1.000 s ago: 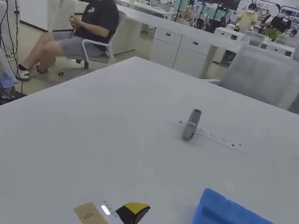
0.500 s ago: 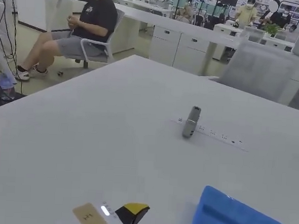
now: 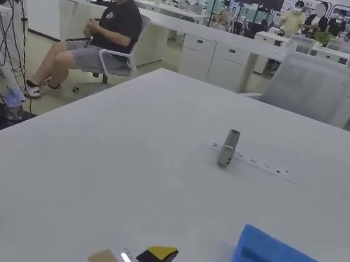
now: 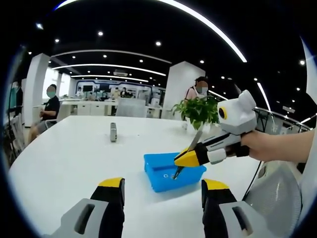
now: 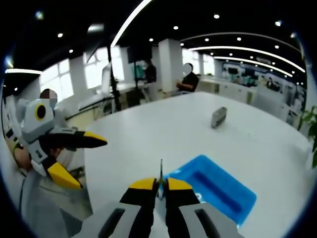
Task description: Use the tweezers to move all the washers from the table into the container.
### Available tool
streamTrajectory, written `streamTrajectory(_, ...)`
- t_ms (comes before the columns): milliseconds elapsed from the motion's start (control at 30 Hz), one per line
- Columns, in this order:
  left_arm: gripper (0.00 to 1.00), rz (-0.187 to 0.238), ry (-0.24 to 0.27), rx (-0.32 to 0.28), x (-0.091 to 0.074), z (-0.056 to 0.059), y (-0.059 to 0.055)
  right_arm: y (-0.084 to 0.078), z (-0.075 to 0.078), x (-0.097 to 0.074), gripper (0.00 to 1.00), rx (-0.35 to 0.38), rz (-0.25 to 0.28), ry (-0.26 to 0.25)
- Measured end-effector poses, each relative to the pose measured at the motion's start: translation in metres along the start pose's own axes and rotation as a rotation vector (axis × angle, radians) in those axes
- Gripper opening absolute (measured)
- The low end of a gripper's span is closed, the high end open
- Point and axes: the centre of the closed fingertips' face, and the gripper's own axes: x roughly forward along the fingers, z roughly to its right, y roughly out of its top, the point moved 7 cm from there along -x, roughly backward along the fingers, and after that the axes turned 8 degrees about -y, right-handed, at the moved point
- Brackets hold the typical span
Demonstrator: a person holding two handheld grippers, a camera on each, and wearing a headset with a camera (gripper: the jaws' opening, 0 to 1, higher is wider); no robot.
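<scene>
tweezers (image 5: 161, 168), slim and metal, are clenched in the right tool (image 5: 159, 184), slanting down, tips in or just over the blue rectangular plastic container (image 4: 157, 177) on the white desk (image 3: 131, 164); the left tool (image 4: 163, 183) gapes unloaded, near it.

Head view: bright, even overhead light; white table (image 3: 131, 164) reads flat, shadows faint and soft. Whole frame slightly soft, far desks (image 3: 227, 57) blurrier. Both gripper views: heavy fisheye bend toward the edges; strip lights (image 4: 208, 22) blown out against a dark ceiling (image 4: 124, 25). Windows (image 5: 94, 72) overexposed in right gripper view. Left gripper (image 4: 163, 183) soft-edged and stretched at the frame bottom
</scene>
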Motion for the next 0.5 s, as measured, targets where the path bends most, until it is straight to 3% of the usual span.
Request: streamTrajectory(500,0.62,-0.015,-0.009,0.005,0.001,0.002,-0.002,0.017,0.022,0.014,0.03,-0.022,0.025,-0.027)
